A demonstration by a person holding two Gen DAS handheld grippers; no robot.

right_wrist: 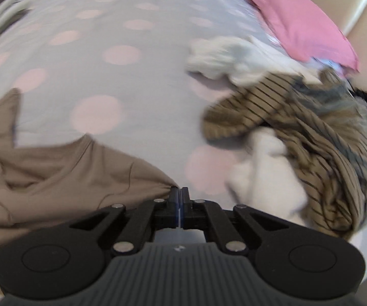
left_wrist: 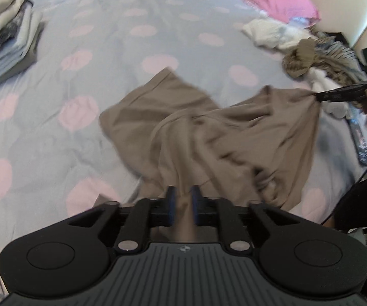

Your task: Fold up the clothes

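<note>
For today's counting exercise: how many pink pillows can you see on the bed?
1. The pink pillow lies at the bed's far right corner, by the cream headboard, behind the unfolded clothes pile. Others may be out of view.

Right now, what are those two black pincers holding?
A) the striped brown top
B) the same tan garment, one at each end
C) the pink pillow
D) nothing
B: the right gripper pinches a corner of the tan garment, while the left gripper clamps its near edge.

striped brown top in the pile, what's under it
The striped brown top lies over a white garment, which shows below its edge. Whatever else lies beneath is covered.
</note>
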